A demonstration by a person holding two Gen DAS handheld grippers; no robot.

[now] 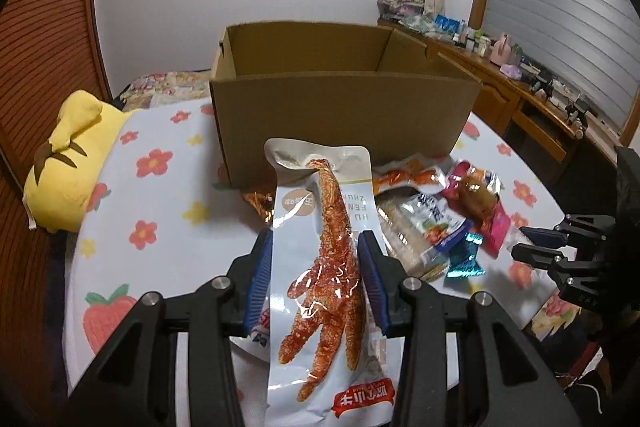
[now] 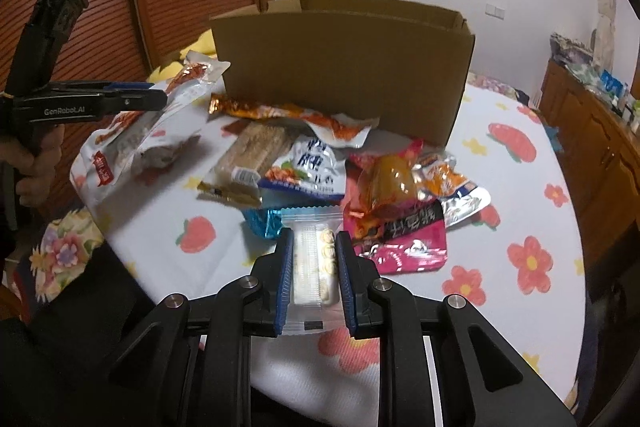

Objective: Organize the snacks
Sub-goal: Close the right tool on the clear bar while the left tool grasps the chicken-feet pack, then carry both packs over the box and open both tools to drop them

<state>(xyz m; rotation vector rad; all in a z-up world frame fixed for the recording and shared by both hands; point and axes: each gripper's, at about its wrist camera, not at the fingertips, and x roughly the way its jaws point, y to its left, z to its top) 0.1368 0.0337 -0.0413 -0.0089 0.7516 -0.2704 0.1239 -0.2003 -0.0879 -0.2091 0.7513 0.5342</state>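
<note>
Left wrist view: left gripper (image 1: 316,283) clamped on a long pouch (image 1: 320,267), blue ribbed pads pressing both side edges, pouch held lifted above the table (image 1: 160,131) and aimed at the open box (image 1: 344,107). Glossy film, pale with a clear window over a reddish, breaded claw-shaped snack. Probably light, floppy and slick; film crumpled at the pads. Best held across the middle, as here, not by the thin sealed end. Box of plain brown cardboard, stiff, flaps up, just behind the snack pile (image 1: 436,211). Soft yellow plush (image 1: 68,163) at the left edge. Right gripper (image 1: 536,251) visible at the right, contents hidden from here.

Right wrist view: right gripper (image 2: 311,279) closed on a small clear packet (image 2: 310,267), pads touching both sides, low over the tablecloth. Inside, a ridged plastic tray with cream-coloured swirled pieces: likely light but crushable, so a gentle squeeze on the tray walls. Beyond it, foil and film wrappers heaped loosely in front of the box (image 2: 340,67). Left gripper (image 2: 152,99) at the upper left, pouch (image 2: 136,135) hanging bent from it.
</note>
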